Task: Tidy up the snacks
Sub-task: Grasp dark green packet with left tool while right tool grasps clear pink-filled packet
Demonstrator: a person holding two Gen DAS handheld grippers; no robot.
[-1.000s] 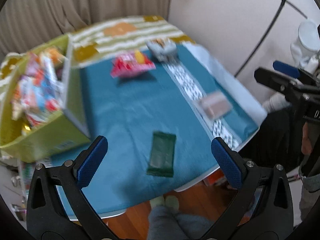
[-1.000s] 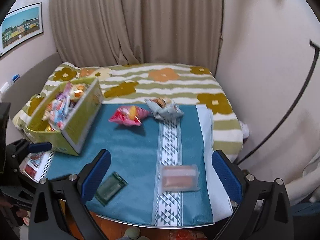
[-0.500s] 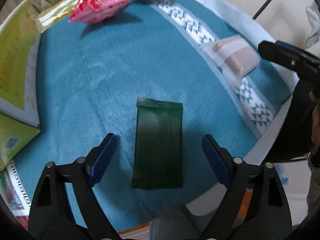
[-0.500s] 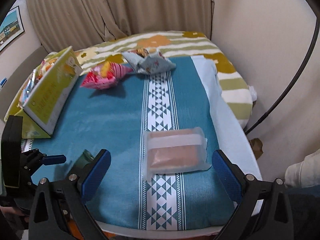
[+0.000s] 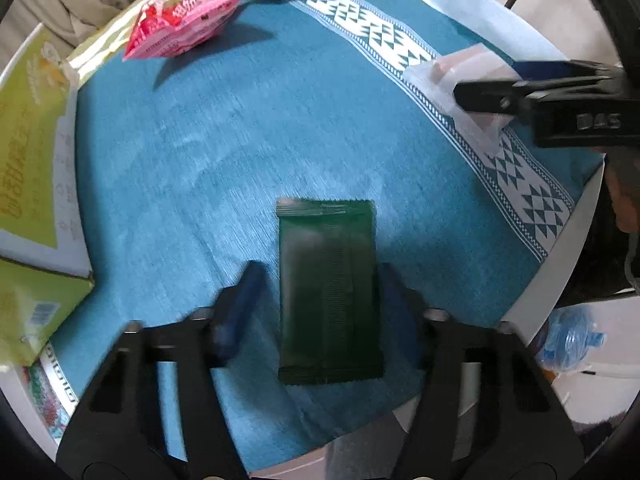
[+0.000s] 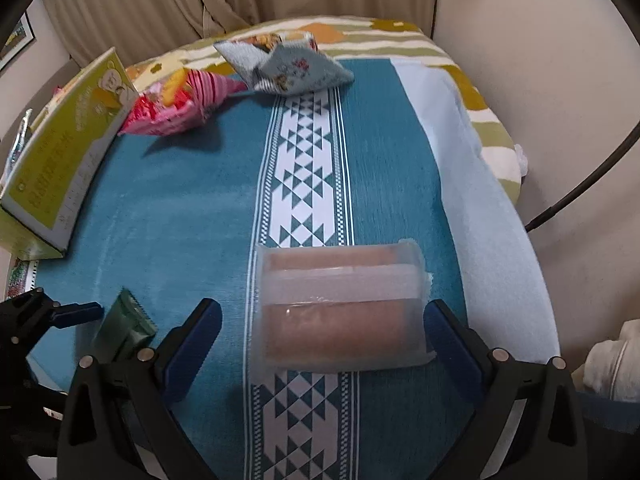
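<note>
Though crinkle-edged, flat glossy green packet (image 5: 328, 292)

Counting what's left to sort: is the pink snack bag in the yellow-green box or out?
Out. The pink snack bag lies on the blue cloth beside the yellow-green box.

We see the table (image 5: 576, 236) under its teal cloth (image 6: 168, 208) | green packet (image 5: 328, 292) flat between our left gripper's (image 5: 320, 304) fingers | clear-wrapped snack (image 6: 340, 312) between our right gripper's (image 6: 320, 336) | pink bag (image 6: 180, 104), pale blue bag (image 6: 288, 64) far ahead | yellow-green box (image 6: 64, 152) ahead-left.
</note>
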